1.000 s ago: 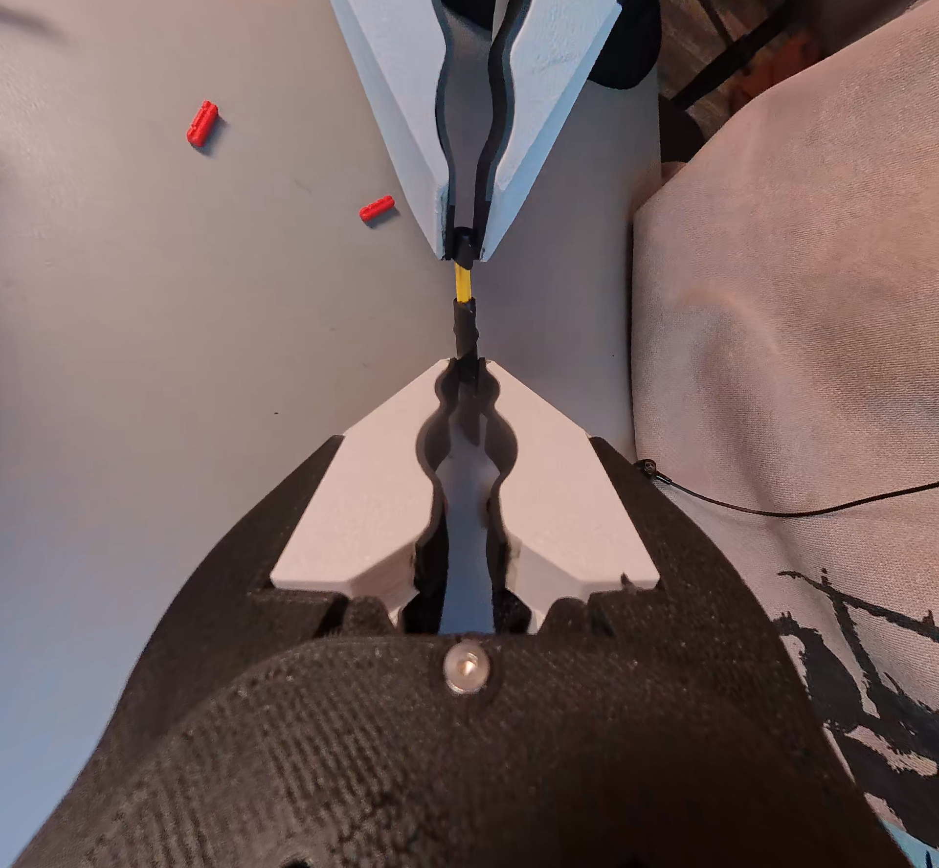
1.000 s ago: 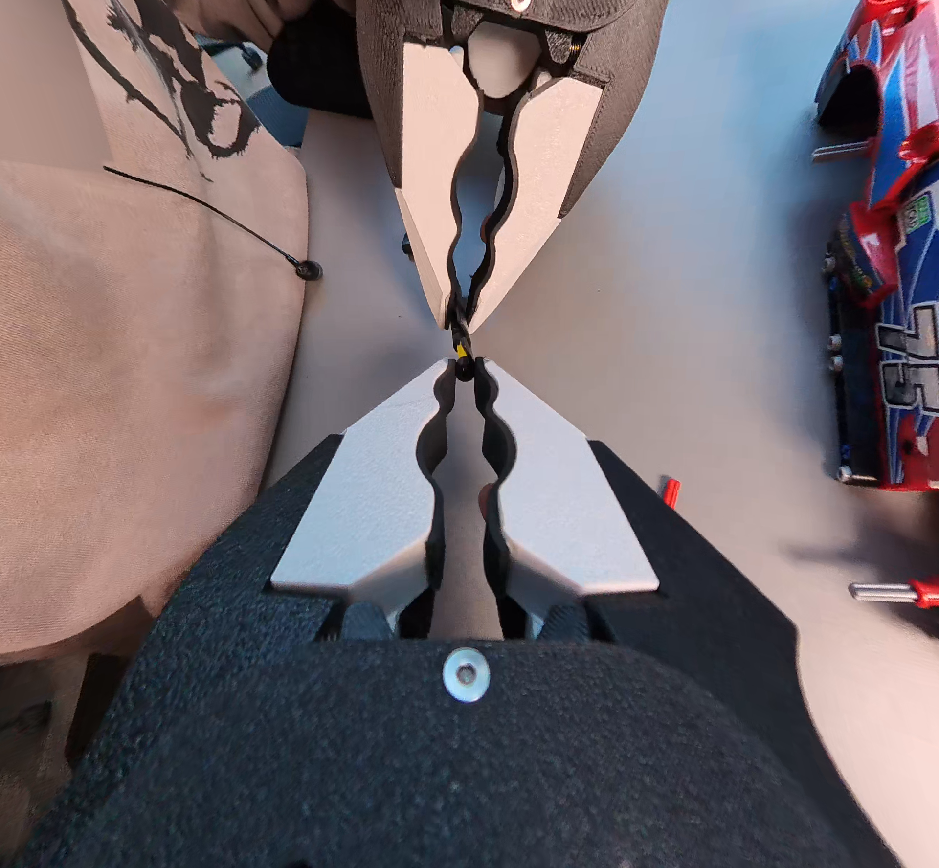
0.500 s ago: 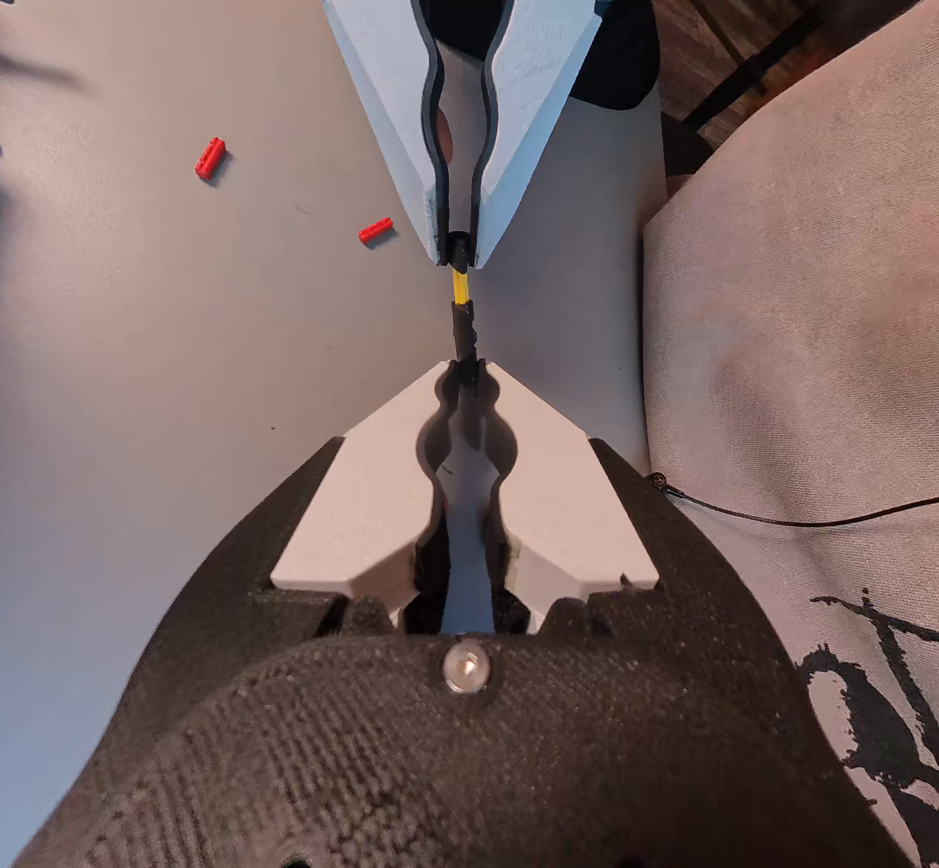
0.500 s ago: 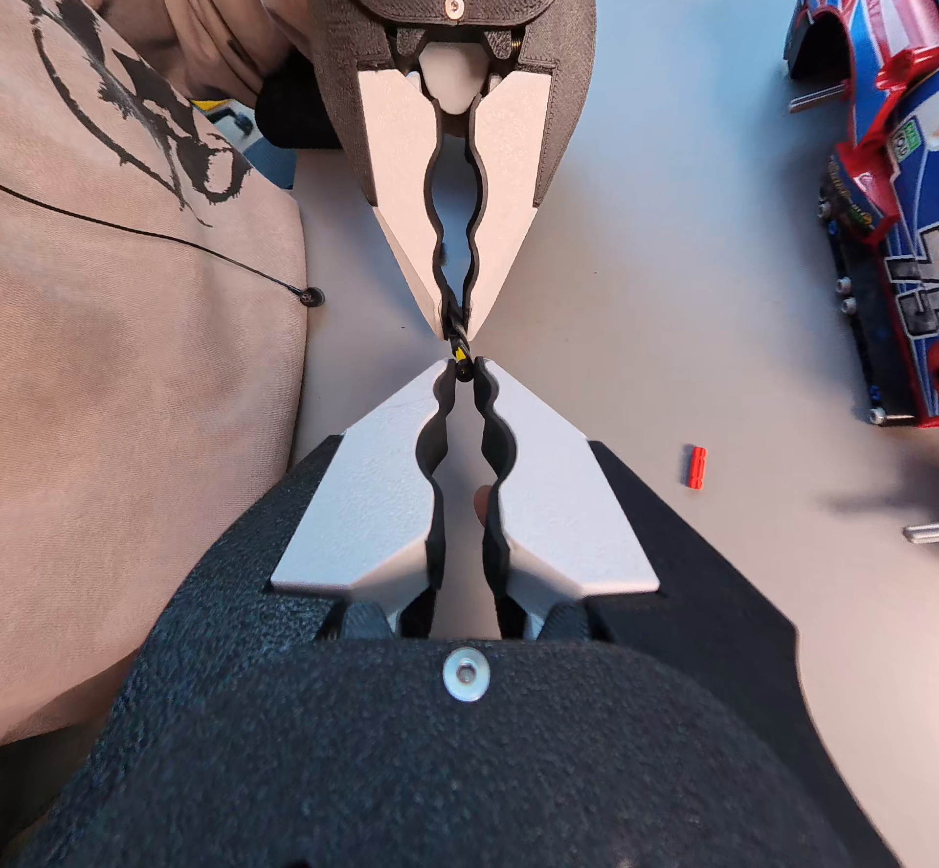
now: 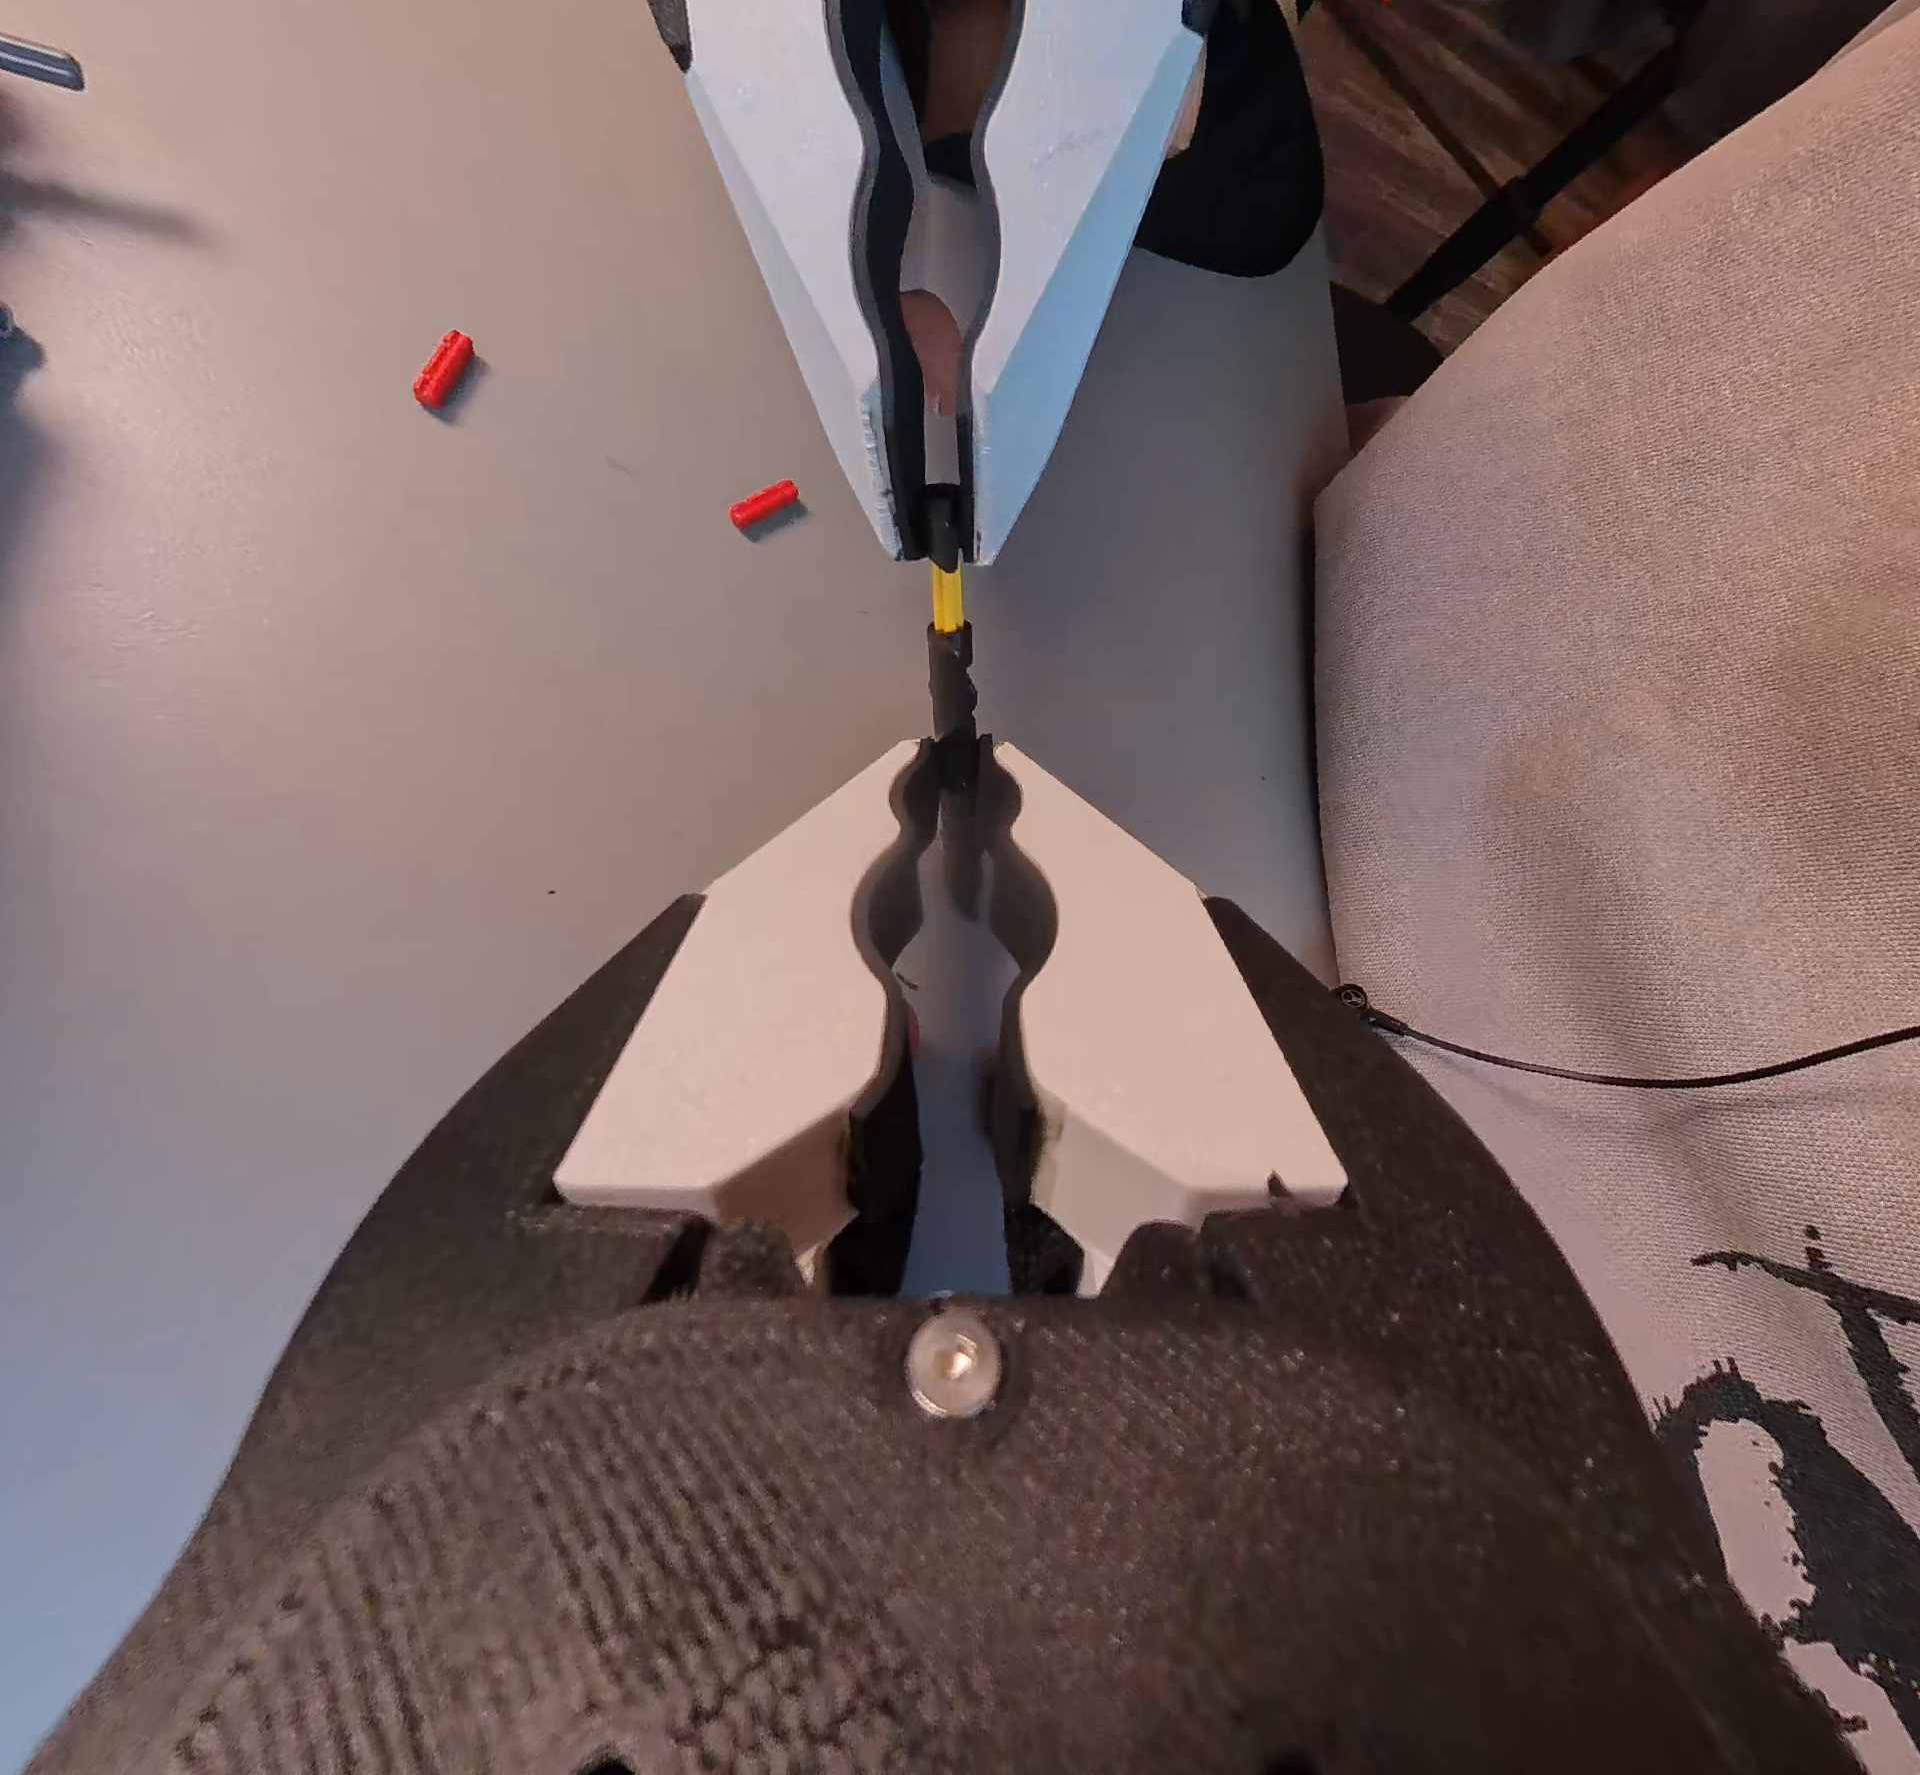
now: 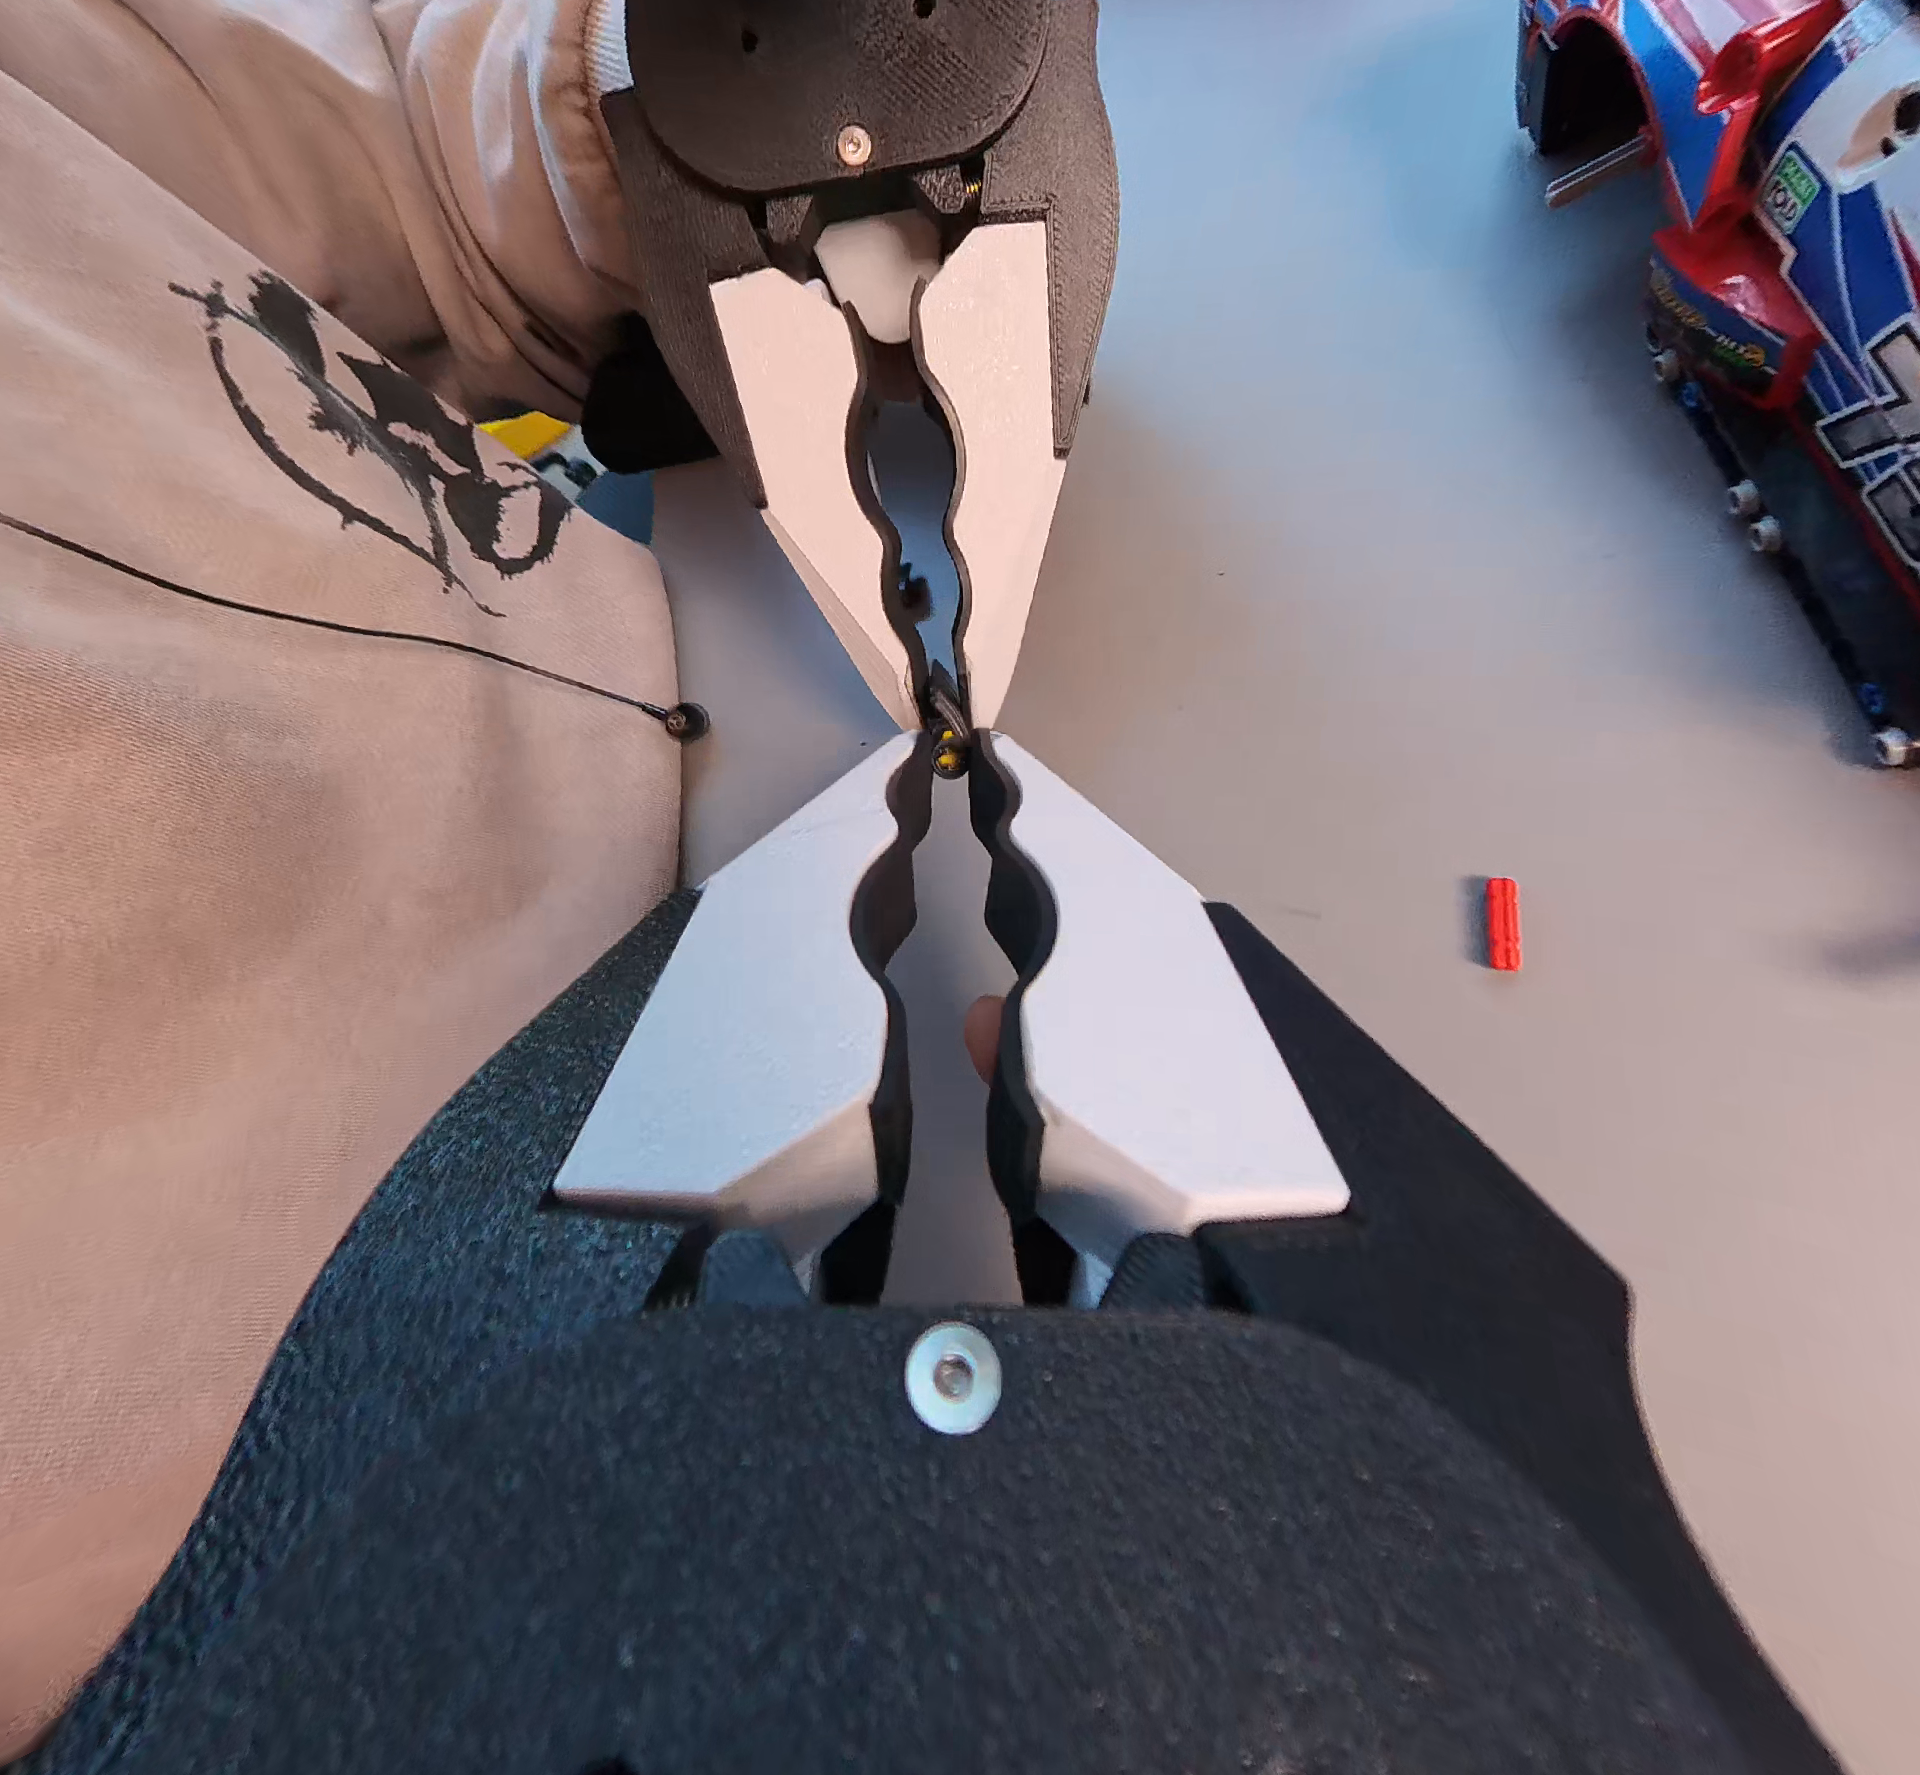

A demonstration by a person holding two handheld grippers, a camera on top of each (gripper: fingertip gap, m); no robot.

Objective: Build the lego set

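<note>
Two grippers tip to tip, sharing one small Lego assembly above the table.

Left gripper (image 5: pixel 954 757) jaws pinch a black connector (image 5: pixel 952 686); right gripper (image 5: pixel 935 530) jaws clamp what seems a black bush on the yellow axle (image 5: pixel 945 599) between them. Axle runs straight along both jaws. Its joints are hidden. Red pins (image 5: pixel 764 504) lie left of the axle; the Lego car (image 6: pixel 1787 271) sits farther off.

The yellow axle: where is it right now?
In the left wrist view the yellow axle spans mid-air between the left gripper and right gripper, above the grey table.
</note>
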